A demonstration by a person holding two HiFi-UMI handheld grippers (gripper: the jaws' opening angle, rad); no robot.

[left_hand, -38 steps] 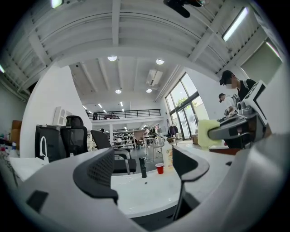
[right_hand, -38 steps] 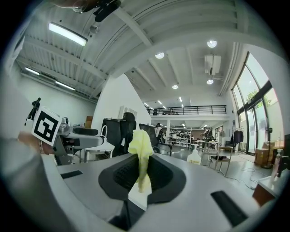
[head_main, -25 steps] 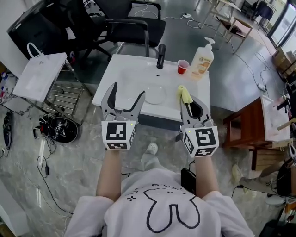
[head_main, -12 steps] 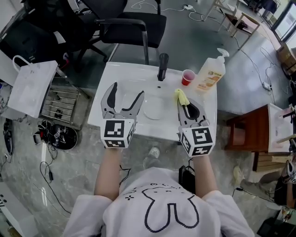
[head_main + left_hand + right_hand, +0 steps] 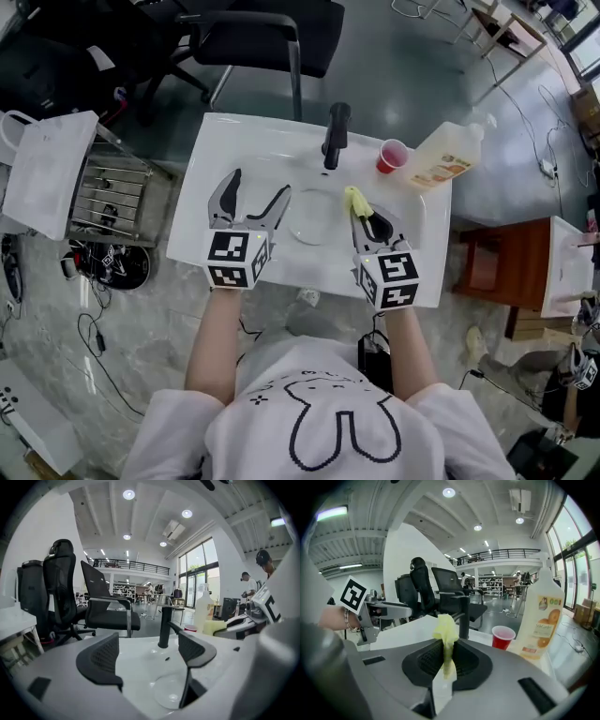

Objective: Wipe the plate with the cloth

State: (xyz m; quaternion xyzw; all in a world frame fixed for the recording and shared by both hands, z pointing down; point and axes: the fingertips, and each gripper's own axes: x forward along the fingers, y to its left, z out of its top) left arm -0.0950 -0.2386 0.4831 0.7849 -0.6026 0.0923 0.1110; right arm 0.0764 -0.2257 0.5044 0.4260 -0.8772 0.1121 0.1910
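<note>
A clear glass plate point(image 5: 312, 217) lies in the basin of the white sink point(image 5: 234, 150); it also shows low in the left gripper view point(image 5: 169, 692). My left gripper point(image 5: 256, 195) hovers open just left of the plate, nothing between its jaws point(image 5: 140, 660). My right gripper point(image 5: 362, 212) sits just right of the plate, shut on a yellow cloth point(image 5: 356, 200). The cloth point(image 5: 446, 639) sticks up from between the shut jaws.
A black faucet point(image 5: 335, 134) stands at the sink's back. A red cup point(image 5: 391, 156) and an orange soap bottle point(image 5: 450, 156) sit on the right rim. A black office chair point(image 5: 272, 33) is behind the sink, a wire rack point(image 5: 108, 197) to the left, a wooden stool point(image 5: 497, 272) to the right.
The head view has shifted so the sink lies lower and closer. Both grippers have moved forward over the basin, on either side of the plate. The cloth stays in the right gripper.
</note>
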